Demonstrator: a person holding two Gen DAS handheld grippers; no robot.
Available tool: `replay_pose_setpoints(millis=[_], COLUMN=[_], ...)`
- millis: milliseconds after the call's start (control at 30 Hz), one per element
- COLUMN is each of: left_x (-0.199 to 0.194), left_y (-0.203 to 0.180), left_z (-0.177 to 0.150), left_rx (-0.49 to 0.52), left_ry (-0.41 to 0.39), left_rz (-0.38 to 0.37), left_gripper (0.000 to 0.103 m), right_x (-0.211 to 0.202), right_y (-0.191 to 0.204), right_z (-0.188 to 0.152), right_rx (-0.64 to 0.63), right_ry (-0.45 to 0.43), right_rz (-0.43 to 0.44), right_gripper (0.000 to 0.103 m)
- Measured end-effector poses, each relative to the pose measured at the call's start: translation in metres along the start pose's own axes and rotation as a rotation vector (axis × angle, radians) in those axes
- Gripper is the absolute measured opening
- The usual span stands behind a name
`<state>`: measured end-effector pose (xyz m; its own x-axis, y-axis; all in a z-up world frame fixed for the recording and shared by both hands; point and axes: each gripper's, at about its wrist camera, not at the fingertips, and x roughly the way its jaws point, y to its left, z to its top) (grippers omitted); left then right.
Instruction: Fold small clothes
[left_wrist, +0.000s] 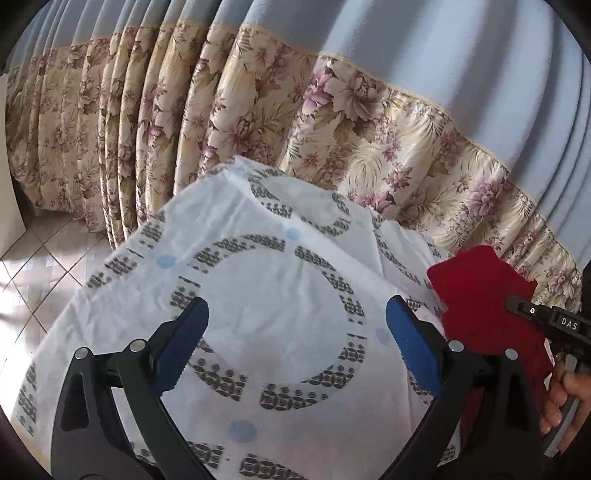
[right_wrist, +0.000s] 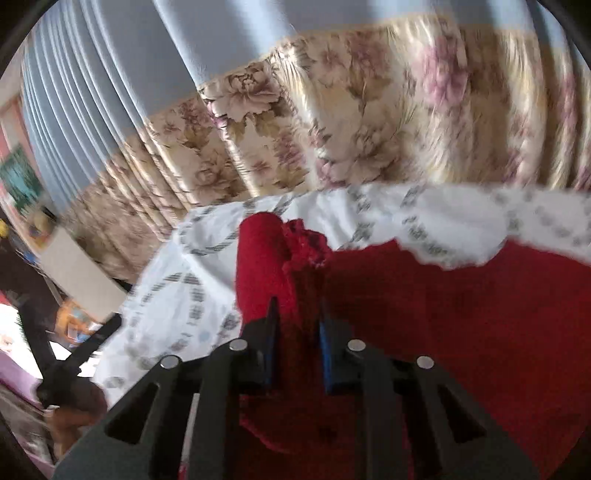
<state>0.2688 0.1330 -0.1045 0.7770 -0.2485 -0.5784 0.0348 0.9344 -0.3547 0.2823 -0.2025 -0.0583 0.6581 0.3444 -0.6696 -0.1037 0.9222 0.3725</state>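
right gripper: jaws drawn narrow, pinching a raised ridge of the red garment between the blue pads; the cloth fills the gap, so this claw holds it
gripped fold: from the pinch the cloth runs forward as a rolled red tube, its long axis pointing away from the claw toward the curtain
rest of garment: spreads flat to the right of the claw over the white patterned sheet; a lip of sheet laps over its far edge
left gripper: jaws spread wide, nothing between them, poised above bare sheet
garment from the left claw: off to its right side, a red flap standing up just beside the right fingertip; whether it touches is unclear
nearer arm: the right one already has the cloth; the left is apart from it and must travel rightward to reach an edge
hand: the person's right hand shows at the frame edge on its black handle
sharpness: the right wrist view is blurred, so fine edges of the garment are uncertain
judged step: a fold in progress; the free left claw looks best placed to pin or take the near left edge of the red piece
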Motion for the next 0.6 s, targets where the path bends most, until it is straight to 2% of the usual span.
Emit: replay_pose_setpoints(millis=[67,133,167,233,400,567,600], left_x=[0.003,0.004,0.004,0.002,0.001,0.001,0.001], left_y=[0.0,0.002,0.003,0.004,0.003,0.001,0.001], left_z=[-0.002,-0.003,-0.003,-0.003,-0.002,-0.002,-0.002], left_rx=[-0.01,-0.02,-0.025,-0.034,-0.044,-0.044,-0.042], left_ry=[0.011,0.013,0.015,0.013,0.012,0.014,0.012], left_rz=[-0.004,-0.008,-0.009,-0.012,-0.03,-0.037,-0.035], left_gripper=[0.096,0.096,0.096,0.096,0.096,0.096,0.096], right_x=[0.003,0.006,0.007,0.009,0.006,0.006,0.007], right_y=[-0.003,-0.005,-0.006,-0.006,-0.012,-0.011,-0.009], right_z=[-0.003,-0.006,-0.007,-0.006,0.0,0.004,0.005], right_rx=[0.011,0.03,0.039,0.045,0.095,0.097,0.086], right_ry=[-0.007,-0.009,-0.012,-0.02,-0.048,-0.067,-0.066], right_rz=[0.01,0.032,0.032,0.04,0.058,0.067,0.062], right_gripper=[0.022,0.03,0.037,0.038,0.049,0.048,0.041])
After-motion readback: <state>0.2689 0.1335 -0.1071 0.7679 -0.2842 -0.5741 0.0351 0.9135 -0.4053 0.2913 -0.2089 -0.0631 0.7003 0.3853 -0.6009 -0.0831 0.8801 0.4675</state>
